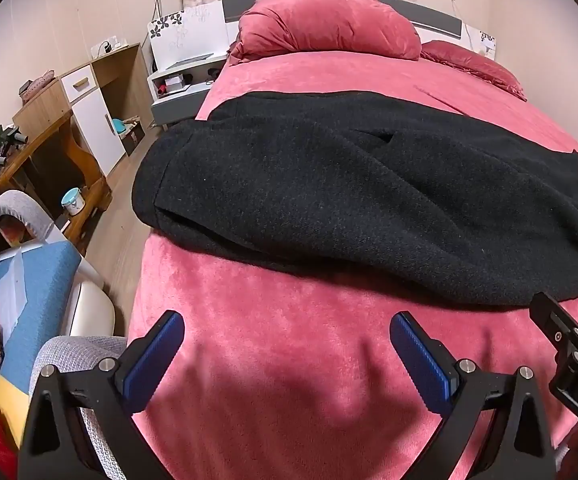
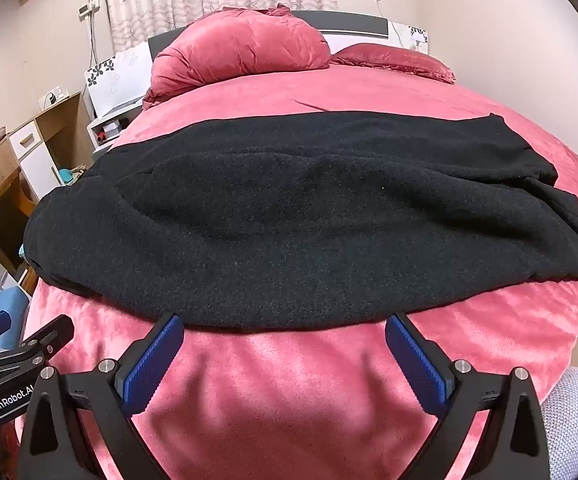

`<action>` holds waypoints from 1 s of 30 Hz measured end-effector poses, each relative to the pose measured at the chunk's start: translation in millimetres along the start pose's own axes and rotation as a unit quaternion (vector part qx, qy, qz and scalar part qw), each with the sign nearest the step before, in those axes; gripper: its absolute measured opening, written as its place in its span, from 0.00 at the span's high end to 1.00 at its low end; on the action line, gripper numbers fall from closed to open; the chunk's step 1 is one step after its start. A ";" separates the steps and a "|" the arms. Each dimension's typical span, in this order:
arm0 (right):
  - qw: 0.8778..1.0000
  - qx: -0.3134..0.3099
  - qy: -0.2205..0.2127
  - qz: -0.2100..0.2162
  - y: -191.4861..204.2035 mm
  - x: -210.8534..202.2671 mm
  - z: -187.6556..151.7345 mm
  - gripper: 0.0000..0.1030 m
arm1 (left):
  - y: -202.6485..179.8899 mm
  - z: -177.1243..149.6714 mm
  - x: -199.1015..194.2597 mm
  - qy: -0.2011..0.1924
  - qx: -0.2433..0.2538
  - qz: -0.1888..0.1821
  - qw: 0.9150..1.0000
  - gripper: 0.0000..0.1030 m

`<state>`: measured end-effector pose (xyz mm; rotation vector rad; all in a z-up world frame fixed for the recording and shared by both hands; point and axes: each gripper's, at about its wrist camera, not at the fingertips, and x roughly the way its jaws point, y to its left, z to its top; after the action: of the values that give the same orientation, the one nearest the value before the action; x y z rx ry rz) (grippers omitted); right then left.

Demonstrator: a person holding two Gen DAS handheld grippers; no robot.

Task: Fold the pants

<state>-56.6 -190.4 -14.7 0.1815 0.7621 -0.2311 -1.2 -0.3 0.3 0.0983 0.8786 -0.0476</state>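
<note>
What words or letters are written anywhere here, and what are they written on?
"GenRobot.AI", cut off at the frame edge: white print on the black body of the left gripper, seen from the right wrist camera.
"DAS", cut off at the frame edge: on the black body of the right gripper, seen from the left wrist camera.
No other text shows.

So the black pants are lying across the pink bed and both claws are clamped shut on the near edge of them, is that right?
Not quite. The black pants do lie across the pink bed, but both claws are open and hold nothing: the right claw in the right wrist view, the left claw in the left wrist view.
</note>
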 end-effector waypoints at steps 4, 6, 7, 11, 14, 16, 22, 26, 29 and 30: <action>1.000 0.000 0.001 0.001 0.0 0.0 0.1 0.00 | -3.3 -1.5 -2.7 0.000 0.000 0.001 1.000 0.00; 1.000 0.001 0.002 0.003 -0.3 0.3 0.2 0.00 | -1.9 -1.6 -1.9 0.001 0.000 0.001 1.000 0.00; 1.000 0.000 0.002 0.002 -0.1 0.5 0.1 0.00 | -2.4 -2.3 -2.9 0.001 0.000 0.000 1.000 0.00; 1.000 0.000 0.000 0.001 0.0 0.7 -0.3 0.00 | 0.5 0.7 3.7 0.002 0.000 0.000 1.000 0.00; 1.000 0.000 -0.001 0.000 -0.1 0.7 -0.3 0.00 | -0.1 0.4 3.5 0.003 0.000 0.000 1.000 0.00; 1.000 0.001 0.000 0.002 -0.2 0.9 -0.3 0.00 | 0.9 -0.2 4.6 0.000 0.000 0.001 1.000 0.00; 1.000 0.001 0.001 0.001 -0.7 1.0 -0.6 0.00 | 0.6 -0.4 6.1 0.002 -0.001 -0.001 1.000 0.00; 1.000 0.001 0.000 -0.001 -0.6 1.0 -0.6 0.00 | 1.0 1.4 6.2 0.004 -0.003 -0.002 1.000 0.00; 1.000 0.003 -0.001 -0.001 -0.9 1.1 -0.1 0.00 | 1.1 1.4 6.2 0.006 -0.004 -0.004 1.000 0.00; 1.000 0.004 -0.001 -0.001 -1.2 1.0 -0.1 0.00 | 1.5 1.7 6.4 0.006 -0.004 -0.004 1.000 0.00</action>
<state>-56.3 -191.7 -15.6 0.1875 0.7597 -0.2359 4.3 1.0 -3.4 0.0877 0.8921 -0.0509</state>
